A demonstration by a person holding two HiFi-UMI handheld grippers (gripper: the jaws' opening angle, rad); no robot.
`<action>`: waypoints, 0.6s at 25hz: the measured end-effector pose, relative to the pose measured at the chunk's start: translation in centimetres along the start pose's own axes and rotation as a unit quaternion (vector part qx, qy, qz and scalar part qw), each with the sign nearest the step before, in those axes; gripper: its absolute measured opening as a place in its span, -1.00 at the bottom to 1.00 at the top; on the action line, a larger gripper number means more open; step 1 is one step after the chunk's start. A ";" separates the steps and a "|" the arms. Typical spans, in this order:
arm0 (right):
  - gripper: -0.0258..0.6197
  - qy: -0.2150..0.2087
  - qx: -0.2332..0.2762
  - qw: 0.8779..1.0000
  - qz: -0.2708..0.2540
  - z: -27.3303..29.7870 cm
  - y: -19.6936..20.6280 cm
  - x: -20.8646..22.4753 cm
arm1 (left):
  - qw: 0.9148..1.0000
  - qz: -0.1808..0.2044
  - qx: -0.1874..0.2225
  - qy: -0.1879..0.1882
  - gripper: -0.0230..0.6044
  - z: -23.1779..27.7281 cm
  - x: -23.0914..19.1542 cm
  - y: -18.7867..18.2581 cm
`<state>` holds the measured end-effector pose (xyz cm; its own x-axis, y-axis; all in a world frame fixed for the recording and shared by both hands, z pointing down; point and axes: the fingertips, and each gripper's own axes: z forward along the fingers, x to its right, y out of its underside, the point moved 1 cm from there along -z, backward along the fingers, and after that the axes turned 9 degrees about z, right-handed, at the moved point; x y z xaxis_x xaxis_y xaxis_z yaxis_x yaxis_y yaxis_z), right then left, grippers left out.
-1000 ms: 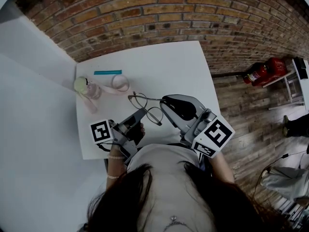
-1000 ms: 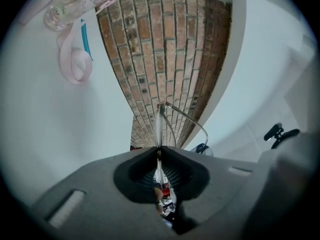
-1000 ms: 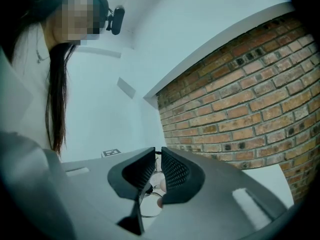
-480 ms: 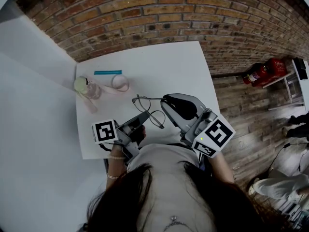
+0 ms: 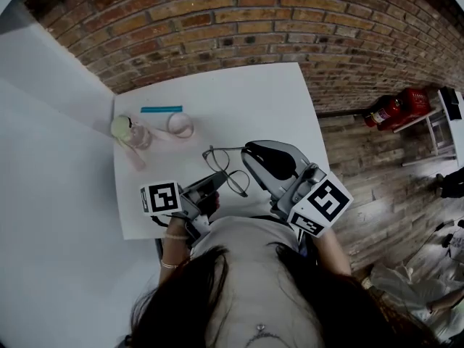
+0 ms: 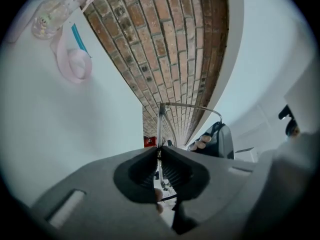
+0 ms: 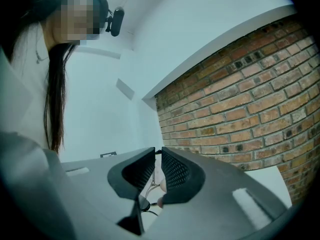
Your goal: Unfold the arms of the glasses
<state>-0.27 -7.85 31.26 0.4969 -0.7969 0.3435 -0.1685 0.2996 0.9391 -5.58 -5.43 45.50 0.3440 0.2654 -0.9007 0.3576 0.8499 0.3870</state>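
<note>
At the upper left of the head view, a clear bottle (image 5: 130, 132) with a pale green cap lies on the white worktop (image 5: 239, 96). A pink strap (image 5: 181, 125) curls just beside it. A small blue stick (image 5: 161, 109) lies near them, a bit further up. Lower down, left of the middle, the left gripper (image 5: 212, 183) points up and to the right. Its fingers are pressed together on the thin wire rim of the glasses (image 5: 226, 168). In the left gripper view the rim sticks straight up out of the closed fingers. The glasses sit in the middle of the frame, between the two grippers, over the near part of the worktop. One thin arm of the glasses runs to the right, to the tip of the right gripper (image 5: 248, 151). That gripper's fingers are squeezed nearly together, and they seem to pinch the end of this arm. A brick wall (image 5: 254, 20) fills the top of the frame. At the far right, a red fire extinguisher (image 5: 391, 109) lies on the wooden floor (image 5: 362, 158).
</note>
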 end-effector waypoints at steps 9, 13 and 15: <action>-0.78 0.005 0.001 1.000 0.000 -0.3 -0.1 0.2 | 0.999 0.020 -0.034 -0.012 -0.86 0.4 -0.1 1.3; -0.77 0.006 0.000 1.000 0.000 -0.4 -0.1 0.3 | 0.998 0.028 -0.047 -0.012 -0.86 0.7 -0.1 1.8; -0.77 0.007 0.000 1.000 0.000 -0.4 -0.1 0.3 | 0.998 0.033 -0.054 -0.013 -0.86 0.7 0.0 2.0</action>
<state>0.24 -7.93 31.25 0.5080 -0.7902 0.3428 -0.1678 0.2996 0.9392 -4.21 -4.07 46.43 0.3869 0.3113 -0.8680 0.2382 0.8756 0.4203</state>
